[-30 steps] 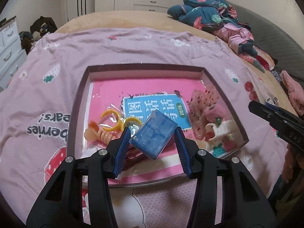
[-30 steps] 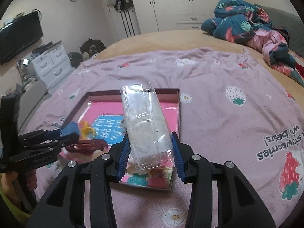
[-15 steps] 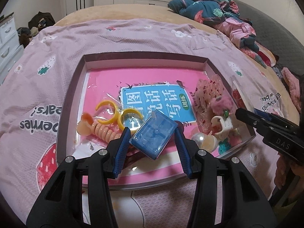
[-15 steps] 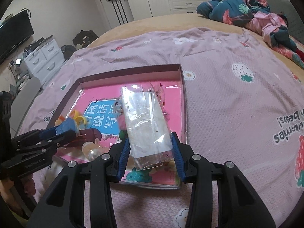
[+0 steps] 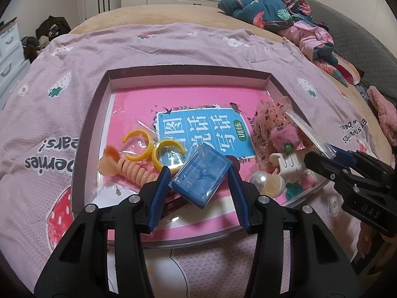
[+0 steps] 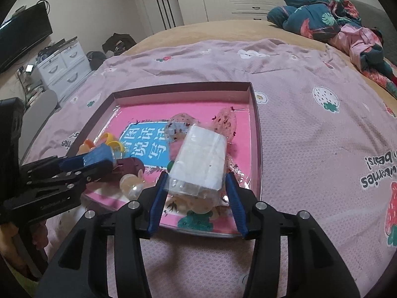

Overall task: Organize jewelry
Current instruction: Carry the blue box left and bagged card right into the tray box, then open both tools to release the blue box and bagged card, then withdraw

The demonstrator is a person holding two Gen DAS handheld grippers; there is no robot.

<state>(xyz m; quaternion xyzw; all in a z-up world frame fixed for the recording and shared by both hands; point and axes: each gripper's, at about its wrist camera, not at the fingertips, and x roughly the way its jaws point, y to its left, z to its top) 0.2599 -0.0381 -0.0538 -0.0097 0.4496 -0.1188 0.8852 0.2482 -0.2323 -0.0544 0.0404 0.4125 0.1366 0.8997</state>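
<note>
My left tongs (image 5: 199, 177) were clamped on a small translucent blue plastic box (image 5: 201, 173), held just above the near part of the shallow maroon-rimmed tray (image 5: 188, 70) on the bed. My right tongs (image 6: 196, 183) gripped a clear crinkled plastic bag (image 6: 199, 165) over the tray's right side, above the pink hair clips there. I judged this the pairing step: next, the bag's mouth needed lining up with the box so it could slide in.
</note>
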